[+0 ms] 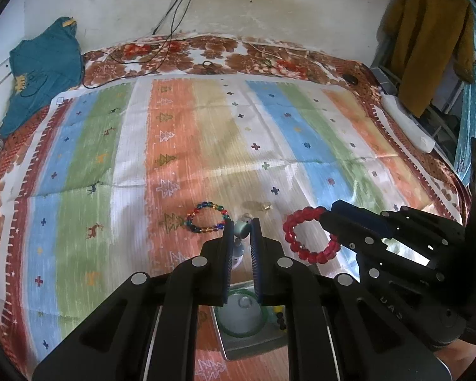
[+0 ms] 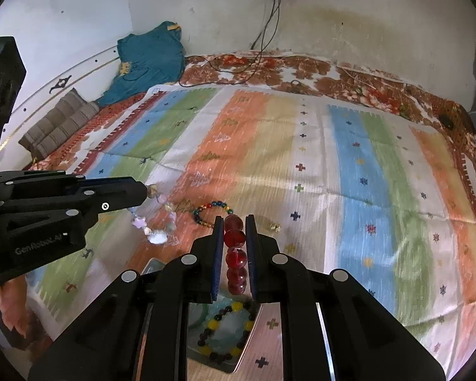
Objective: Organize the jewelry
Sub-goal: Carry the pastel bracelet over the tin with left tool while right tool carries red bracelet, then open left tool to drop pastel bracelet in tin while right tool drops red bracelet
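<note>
Left gripper [image 1: 241,229] clamped on a pale bead bracelet [image 2: 157,219]; jaws nearly together with a grey-blue bead pinched between the pads. In the right wrist view the strand dangles below the tips, off the cloth, with a lilac star charm and clear beads; blurred, so its exact shape is hard to read.

Right gripper [image 2: 234,230] clamped on a red bead bracelet [image 1: 311,235]. In the left wrist view the ring hangs open and face-on, held at its upper right edge, the loop extending left and down from the tips. In the right wrist view it shows edge-on, beads stacked in a line along the fingers' axis.

Multicoloured bead bracelet [image 1: 206,217] lies flat on the striped cloth [image 1: 206,127], just beyond both sets of tips, between the two grippers. A small gold piece [image 2: 273,226] lies on the cloth near it, to its right.

Below the grippers sits a metal tray [image 1: 250,346] holding a green bangle [image 1: 238,331] and a yellow-and-black bead bracelet [image 2: 225,330], both lying flat.
</note>
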`<state>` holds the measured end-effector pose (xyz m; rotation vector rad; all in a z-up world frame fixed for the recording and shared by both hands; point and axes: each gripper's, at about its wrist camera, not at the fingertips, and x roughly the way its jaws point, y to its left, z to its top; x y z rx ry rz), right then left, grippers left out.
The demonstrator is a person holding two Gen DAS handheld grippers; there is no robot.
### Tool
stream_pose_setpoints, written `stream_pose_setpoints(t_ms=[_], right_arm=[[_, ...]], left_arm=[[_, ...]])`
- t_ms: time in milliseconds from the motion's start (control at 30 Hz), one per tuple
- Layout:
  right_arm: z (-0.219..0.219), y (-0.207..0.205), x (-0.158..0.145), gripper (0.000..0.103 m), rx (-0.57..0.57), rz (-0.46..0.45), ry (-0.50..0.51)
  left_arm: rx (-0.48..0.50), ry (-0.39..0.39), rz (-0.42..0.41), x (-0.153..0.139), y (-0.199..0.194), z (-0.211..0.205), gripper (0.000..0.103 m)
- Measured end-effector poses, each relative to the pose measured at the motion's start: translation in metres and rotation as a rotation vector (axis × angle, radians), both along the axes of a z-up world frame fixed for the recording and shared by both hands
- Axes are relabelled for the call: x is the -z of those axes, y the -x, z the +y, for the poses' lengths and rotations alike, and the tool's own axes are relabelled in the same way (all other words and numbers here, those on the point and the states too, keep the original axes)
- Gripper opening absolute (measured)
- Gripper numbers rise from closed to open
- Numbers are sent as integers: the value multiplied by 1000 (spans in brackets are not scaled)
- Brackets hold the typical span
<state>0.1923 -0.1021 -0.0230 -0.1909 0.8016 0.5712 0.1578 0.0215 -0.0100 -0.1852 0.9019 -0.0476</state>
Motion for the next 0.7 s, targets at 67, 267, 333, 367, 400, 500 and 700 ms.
stream_pose_setpoints(t_ms=[67,267,333,367,400,500,700], right_arm=[[-2,3,-1,15,-2,2,-2],[-9,17,-3,15,-5,1,-13],[-12,23,-4,15,-7,3,-19],[-13,26,-4,15,-9,6,-21],[-14,28,-3,15,-11,7,-21],[-15,37,-2,15,-18,7,-12],[-20,50,2,15,-27,22,-13]], left_arm=[[4,-4,-5,-2,5,-3,10],[24,-12,-11,-5,18,-11,10],[35,-30,-6,-5,24,-15,10],[41,-35,-6,-5,26,-17,10],[42,-36,-7,-6,28,-18,10],[44,-33,-7,-6,35,-19,10],[46,-34,-16,-6,51,-23,10]])
